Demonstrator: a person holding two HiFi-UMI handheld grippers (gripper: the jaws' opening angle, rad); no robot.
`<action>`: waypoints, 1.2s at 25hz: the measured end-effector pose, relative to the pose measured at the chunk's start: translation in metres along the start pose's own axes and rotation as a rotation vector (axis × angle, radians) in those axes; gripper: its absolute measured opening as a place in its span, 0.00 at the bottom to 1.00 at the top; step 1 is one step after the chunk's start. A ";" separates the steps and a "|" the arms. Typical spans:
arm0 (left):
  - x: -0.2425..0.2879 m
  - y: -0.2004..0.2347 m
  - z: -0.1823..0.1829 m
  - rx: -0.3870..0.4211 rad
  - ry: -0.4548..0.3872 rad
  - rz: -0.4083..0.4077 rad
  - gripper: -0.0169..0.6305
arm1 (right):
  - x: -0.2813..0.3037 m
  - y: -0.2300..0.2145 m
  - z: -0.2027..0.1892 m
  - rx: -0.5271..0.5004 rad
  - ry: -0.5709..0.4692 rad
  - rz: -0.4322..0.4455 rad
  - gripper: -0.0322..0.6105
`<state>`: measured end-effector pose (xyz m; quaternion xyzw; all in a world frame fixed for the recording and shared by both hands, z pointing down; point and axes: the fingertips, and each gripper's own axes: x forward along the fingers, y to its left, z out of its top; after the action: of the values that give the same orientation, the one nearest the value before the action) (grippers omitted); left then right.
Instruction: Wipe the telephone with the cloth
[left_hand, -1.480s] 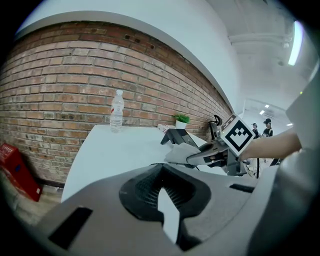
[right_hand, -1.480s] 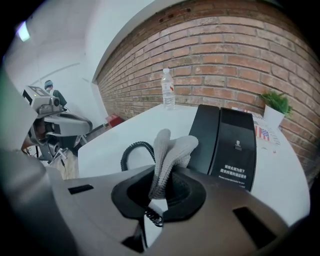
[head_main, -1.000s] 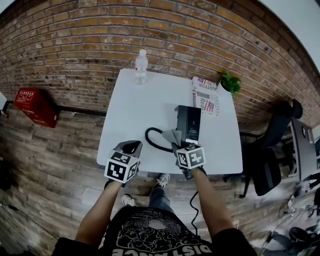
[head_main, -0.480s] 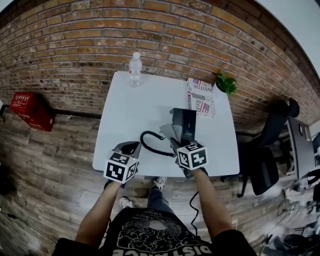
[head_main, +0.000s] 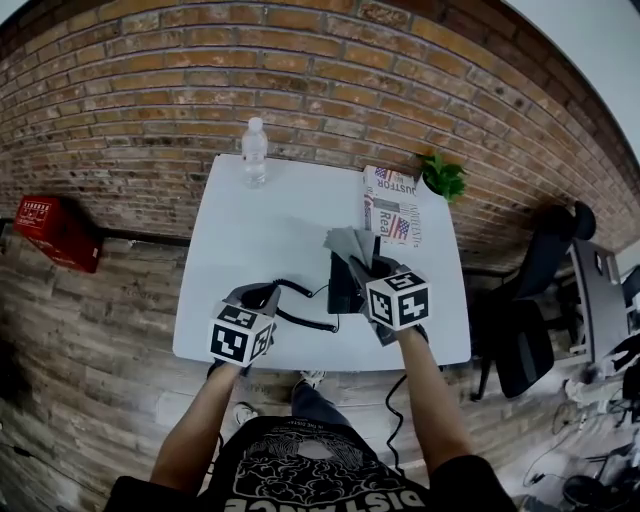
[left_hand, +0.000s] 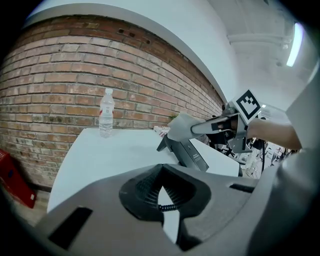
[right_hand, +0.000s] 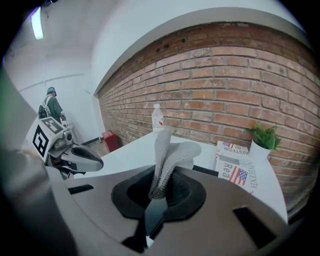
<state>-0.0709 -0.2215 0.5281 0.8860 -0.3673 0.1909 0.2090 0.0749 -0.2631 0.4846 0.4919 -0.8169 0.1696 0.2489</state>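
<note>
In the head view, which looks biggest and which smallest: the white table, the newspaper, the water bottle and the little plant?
1. the white table, biggest by far
2. the newspaper
3. the water bottle and the plant look about alike, so I can't rank them.
</note>
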 end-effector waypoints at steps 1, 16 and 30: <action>0.003 0.000 0.003 0.000 -0.001 0.001 0.04 | 0.001 -0.007 0.005 -0.003 -0.004 -0.004 0.07; 0.033 0.020 0.031 -0.023 0.000 0.068 0.04 | 0.042 -0.084 0.010 -0.105 0.118 -0.031 0.07; 0.047 0.028 0.043 -0.018 0.004 0.095 0.04 | 0.068 -0.074 0.002 -0.136 0.241 0.122 0.07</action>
<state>-0.0526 -0.2877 0.5217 0.8653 -0.4101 0.1993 0.2083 0.1140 -0.3466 0.5246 0.3995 -0.8190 0.1863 0.3674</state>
